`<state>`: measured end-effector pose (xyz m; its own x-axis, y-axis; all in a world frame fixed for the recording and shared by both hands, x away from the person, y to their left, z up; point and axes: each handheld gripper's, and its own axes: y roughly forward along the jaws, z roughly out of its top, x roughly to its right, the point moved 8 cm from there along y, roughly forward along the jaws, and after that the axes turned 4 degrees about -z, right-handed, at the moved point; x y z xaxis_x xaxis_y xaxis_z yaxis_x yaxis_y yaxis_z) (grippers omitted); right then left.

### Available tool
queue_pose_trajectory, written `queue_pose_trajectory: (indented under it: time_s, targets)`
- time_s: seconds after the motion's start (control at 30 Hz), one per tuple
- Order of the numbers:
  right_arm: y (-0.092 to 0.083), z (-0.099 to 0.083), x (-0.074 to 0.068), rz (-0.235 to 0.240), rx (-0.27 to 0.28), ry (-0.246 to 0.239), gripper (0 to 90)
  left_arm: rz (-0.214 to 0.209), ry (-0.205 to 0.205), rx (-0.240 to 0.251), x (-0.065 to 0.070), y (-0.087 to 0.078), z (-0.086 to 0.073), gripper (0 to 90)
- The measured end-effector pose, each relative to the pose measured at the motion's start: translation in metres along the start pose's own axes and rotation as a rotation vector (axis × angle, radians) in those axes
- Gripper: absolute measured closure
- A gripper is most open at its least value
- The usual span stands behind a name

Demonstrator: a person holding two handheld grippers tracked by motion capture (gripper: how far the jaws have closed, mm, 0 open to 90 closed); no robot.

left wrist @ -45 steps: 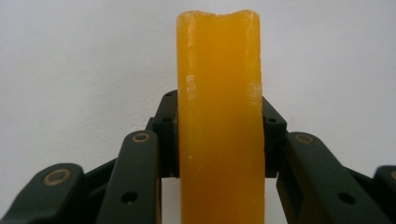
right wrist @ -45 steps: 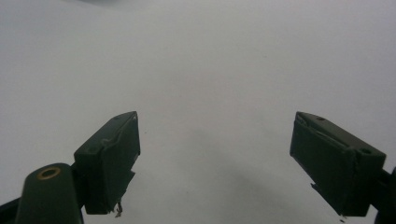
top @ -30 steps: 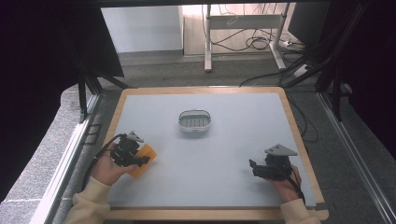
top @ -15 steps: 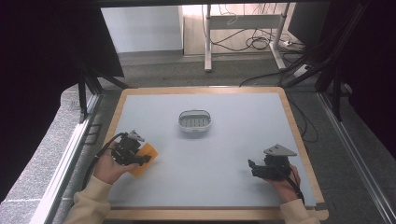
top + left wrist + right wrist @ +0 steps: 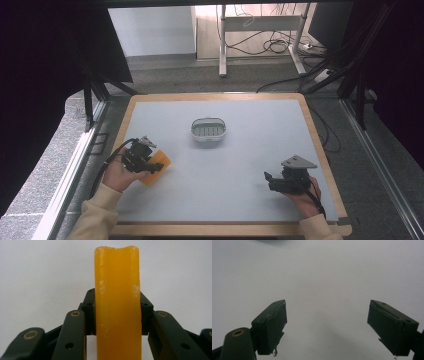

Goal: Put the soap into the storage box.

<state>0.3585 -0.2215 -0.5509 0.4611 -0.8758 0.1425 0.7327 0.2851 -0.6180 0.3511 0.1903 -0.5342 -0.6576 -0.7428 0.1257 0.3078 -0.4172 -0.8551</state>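
Nothing has really moved over the last second: your left gripper (image 5: pixel 150 161) stays clamped on the orange bar (image 5: pixel 117 305) near the tabletop's (image 5: pixel 260 165) left edge, your right gripper (image 5: pixel 327 325) stays spread and empty near the right edge, so transfer to the small basket (image 5: pixel 208 130) looks unstarted.

- The high view looks forward and down from above the person's side, taking in the whole grey surface (image 5: pixel 250 165), its wooden rim and the floor beyond
- The left gripper view rides on the left tongs (image 5: pixel 117 312) and looks along its jaws, very near an orange block (image 5: pixel 117 302) with plain grey surface behind; the high view shares this block (image 5: pixel 155 167)
- The right gripper view rides on the right tongs (image 5: pixel 327 315), low and close over the bare grey surface (image 5: pixel 324 277), which the high view also shares
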Motion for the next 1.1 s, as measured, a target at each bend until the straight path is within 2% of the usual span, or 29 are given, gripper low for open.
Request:
queue_pose_trajectory:
  time_s: [0.8, 1.1]
  targets:
    - [0.001, -0.003, 0.002, -0.011, -0.012, 0.003, 15.7, -0.009, 0.109, 0.037, 0.014, -0.007, 0.033, 62.0]
    - [0.001, -0.004, 0.002, -0.014, -0.016, 0.004, 15.6, -0.013, 0.133, 0.038, 0.016, -0.006, 0.041, 62.0]
